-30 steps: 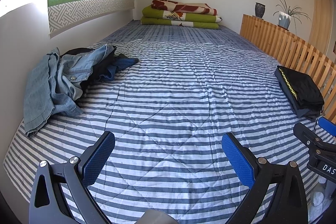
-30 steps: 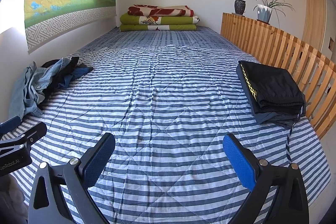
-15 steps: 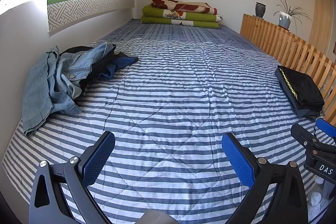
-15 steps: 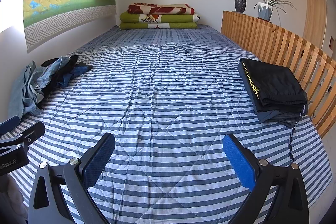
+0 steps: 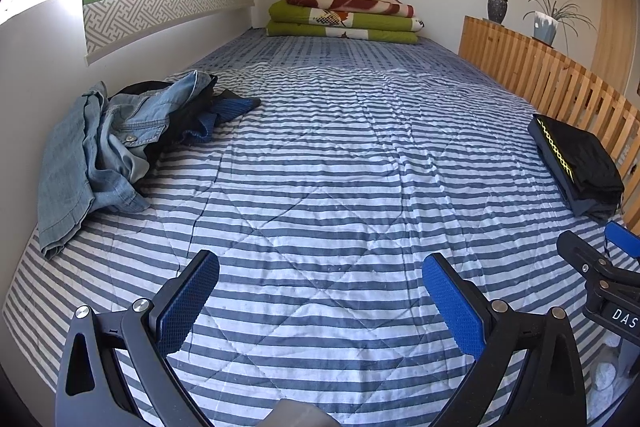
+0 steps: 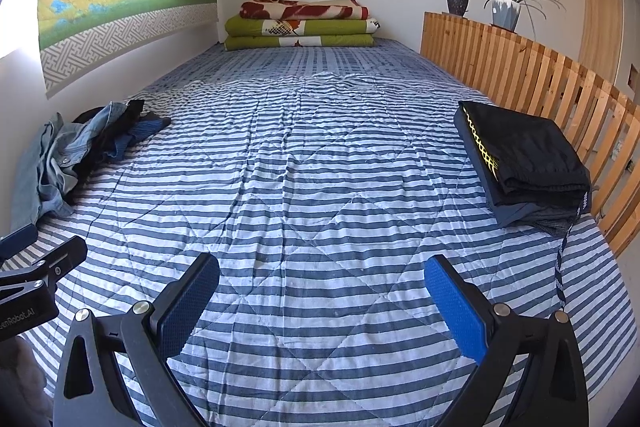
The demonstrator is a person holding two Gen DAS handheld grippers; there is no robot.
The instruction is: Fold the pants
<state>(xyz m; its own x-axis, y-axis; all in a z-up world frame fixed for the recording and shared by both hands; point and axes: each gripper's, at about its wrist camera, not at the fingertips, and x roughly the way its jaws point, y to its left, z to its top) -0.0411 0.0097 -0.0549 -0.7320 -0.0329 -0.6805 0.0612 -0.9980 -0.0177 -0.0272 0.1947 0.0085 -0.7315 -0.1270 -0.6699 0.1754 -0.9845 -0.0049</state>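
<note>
The left gripper [image 5: 320, 301], black with blue ribbed pads, is hovering low over the near part of the bed covered with a blue-and-white striped quilt [image 5: 340, 163]. Its fingers [image 5: 188, 301] are standing wide apart and are holding nothing; only the quilt is showing between them. The right gripper [image 6: 322, 303], of the same black and blue build, is hanging beside it over the same near area, and its fingers [image 6: 456, 311] are also spread wide with nothing between them. Each gripper is appearing at the edge of the other's view, so the two are staying side by side and apart.

The crumpled light-blue denim pants [image 5: 96, 155] are lying in a loose heap at the left side of the bed, just beside the white wall, mixed with a rumpled dark black and navy garment [image 5: 208, 115]. This heap is well apart from both grippers. At the right side of the bed, a neatly folded stack of black pants with a yellow patterned stripe [image 6: 524, 155] is resting near the wooden slatted railing [image 6: 532, 75]. A pile of folded green and red-patterned blankets [image 6: 300, 25] is sitting at the far end of the bed, against the wall.
</note>
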